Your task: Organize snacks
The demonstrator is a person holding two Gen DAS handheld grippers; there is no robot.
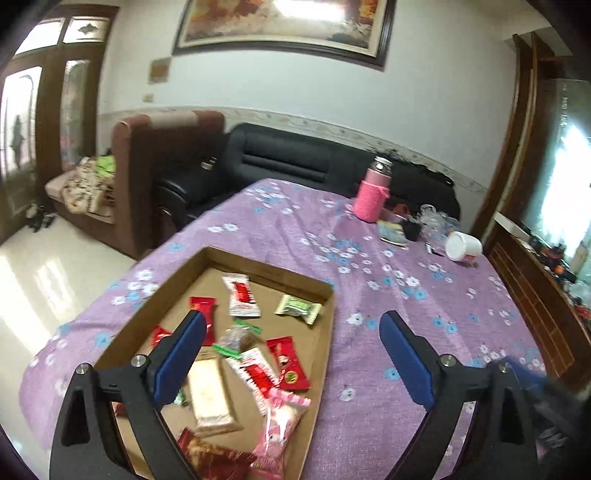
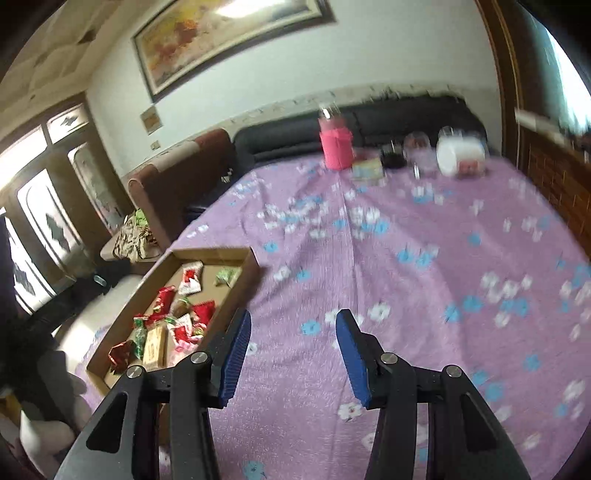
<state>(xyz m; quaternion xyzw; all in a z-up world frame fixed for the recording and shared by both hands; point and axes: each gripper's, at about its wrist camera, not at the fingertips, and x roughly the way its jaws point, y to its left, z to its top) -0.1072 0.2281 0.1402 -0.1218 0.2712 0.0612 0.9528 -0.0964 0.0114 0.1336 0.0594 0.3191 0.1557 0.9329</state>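
Snacks all sit in a shallow cardboard tray (image 1: 328, 295) near the left edge of the table (image 1: 406, 314), which is covered with a purple floral cloth (image 1: 295, 221).

Tray contents, left wrist view:
- green-and-white candy (image 1: 298, 308) near the far right corner
- white-and-red packet (image 1: 242, 295) just left of it
- red packet (image 1: 203, 306) partly behind the left finger
- red packet with a round logo (image 1: 288, 363) near the right wall
- clear wrapper with green ends (image 1: 236, 341) mid-tray
- long white-and-red packet (image 1: 255, 373) touching the beige wafer bar (image 1: 212, 397)
- pink packet (image 1: 280, 424) and dark red foil bag (image 1: 218, 458) at the near end, overlapping

Left gripper (image 1: 291, 334) hangs over the tray's right wall, jaws spread wide, nothing between the pads. Left finger over the tray interior, right finger over bare cloth.

Right gripper (image 2: 293, 325) is over bare cloth, to the right of the tray (image 2: 255, 258), jaws about half apart, empty. This view is motion-blurred; the snacks read only as red, white and green shapes.

Far end of the table: pink knit-sleeved flask (image 1: 371, 195) standing upright, white jar (image 1: 463, 245) on its side well right of it, a small printed card (image 1: 393, 230), a dark cup and some clear glassware between them, details too small to tell. Black sofa (image 1: 277, 158) and brown armchair (image 1: 147, 177) beyond the table, framed painting (image 1: 284, 26) on the wall.
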